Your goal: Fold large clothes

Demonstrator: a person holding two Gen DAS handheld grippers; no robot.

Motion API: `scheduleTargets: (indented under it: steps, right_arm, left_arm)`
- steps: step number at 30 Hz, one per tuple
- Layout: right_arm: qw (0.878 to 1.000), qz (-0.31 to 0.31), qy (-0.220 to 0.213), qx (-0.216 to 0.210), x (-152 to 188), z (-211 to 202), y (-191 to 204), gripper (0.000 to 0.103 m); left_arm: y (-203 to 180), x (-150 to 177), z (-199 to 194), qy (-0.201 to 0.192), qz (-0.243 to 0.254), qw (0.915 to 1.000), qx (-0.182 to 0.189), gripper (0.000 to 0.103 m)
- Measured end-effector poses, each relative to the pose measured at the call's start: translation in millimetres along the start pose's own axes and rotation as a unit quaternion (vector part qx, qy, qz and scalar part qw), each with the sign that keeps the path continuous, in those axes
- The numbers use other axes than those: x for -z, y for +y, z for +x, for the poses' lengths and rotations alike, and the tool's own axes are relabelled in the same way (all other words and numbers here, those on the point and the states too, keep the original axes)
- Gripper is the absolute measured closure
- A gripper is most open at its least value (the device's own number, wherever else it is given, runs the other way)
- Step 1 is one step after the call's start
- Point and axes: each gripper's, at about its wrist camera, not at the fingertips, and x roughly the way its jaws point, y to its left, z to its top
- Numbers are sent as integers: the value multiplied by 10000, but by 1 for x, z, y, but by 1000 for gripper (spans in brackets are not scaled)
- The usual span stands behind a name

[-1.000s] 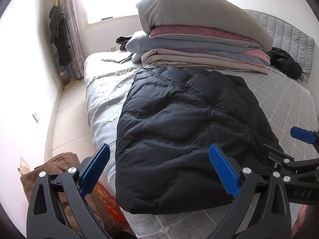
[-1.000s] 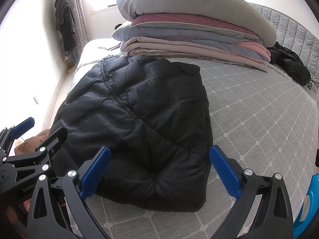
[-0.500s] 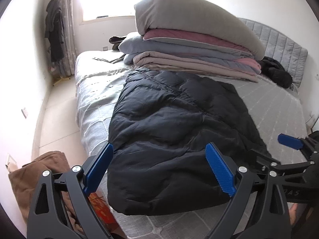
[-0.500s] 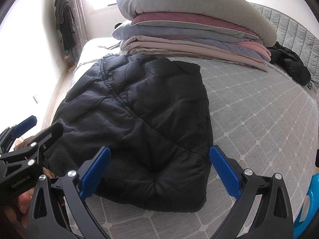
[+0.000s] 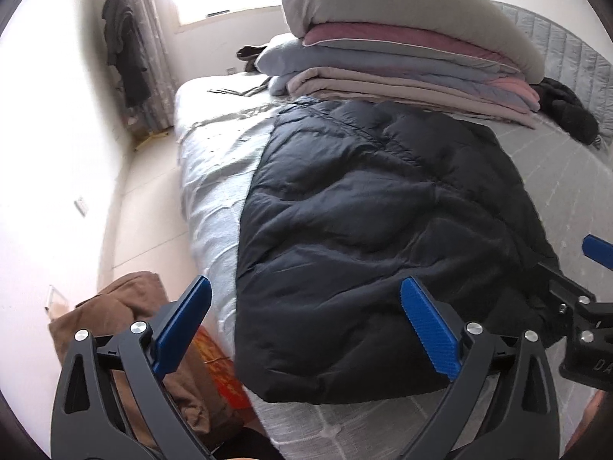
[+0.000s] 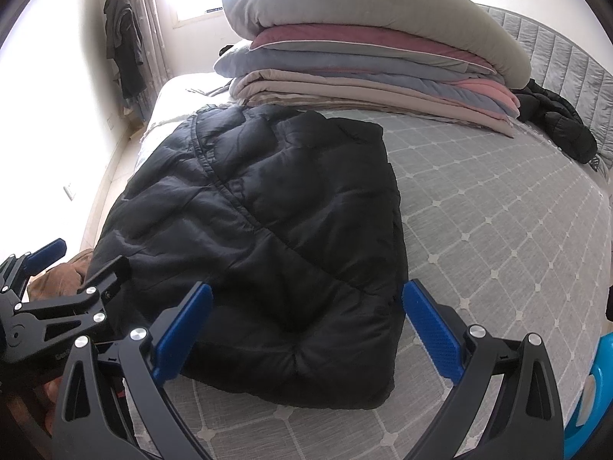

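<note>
jacket: a black puffy quilted jacket (image 5: 383, 237) lies folded into a long rectangle on the bed (image 6: 498, 207); one end touches the stack of bedding, the other end sits close to the bed's near edge
landmark: everything below is placed against the jacket
left claw: left claw (image 5: 306, 329) hangs just above the jacket's near end, toward its left corner; its jaws stand wide apart and have just been opening again after a small dip, nothing is between the blue pads (image 5: 431, 331), and no pad touches the cloth
right claw: right claw (image 6: 306, 329) is over the jacket's near right corner, jaws spread wide, holding nothing, pads clear of the fabric
stack of bedding: folded quilts and blankets (image 6: 364, 69) in grey, maroon, blue-grey, pink and beige, piled at the jacket's far end
second dark garment: a crumpled black garment (image 6: 555, 122) well apart from the jacket, at the far right by the grey headboard (image 6: 567, 61)
brown cloth: a brown heap (image 5: 126, 314) on the floor, beside the jacket's near left corner and below the bed edge
hanging clothes: dark clothes (image 5: 122, 53) hang in the far left corner, well away from the jacket
</note>
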Motion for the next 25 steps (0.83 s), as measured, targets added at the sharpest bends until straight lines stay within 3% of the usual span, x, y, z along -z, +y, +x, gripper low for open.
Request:
scheduleTargets:
  steps: [7, 10, 15, 25]
  right_arm:
    - [10000, -1, 3, 3, 0, 0, 0, 7]
    - [10000, 3, 1, 4, 0, 0, 1, 7]
    - [10000, 3, 0, 7, 0, 0, 1, 7]
    - [10000, 1, 4, 1, 0, 0, 0, 7]
  left_arm:
    - [-1, 2, -2, 9, -5, 10000, 55, 8]
    - [-2, 5, -7, -181, 5, 9996, 217, 8]
    - [-7, 5, -14, -363, 109, 9993, 75, 8]
    - [-7, 3, -11, -247, 109, 9994, 193, 8]
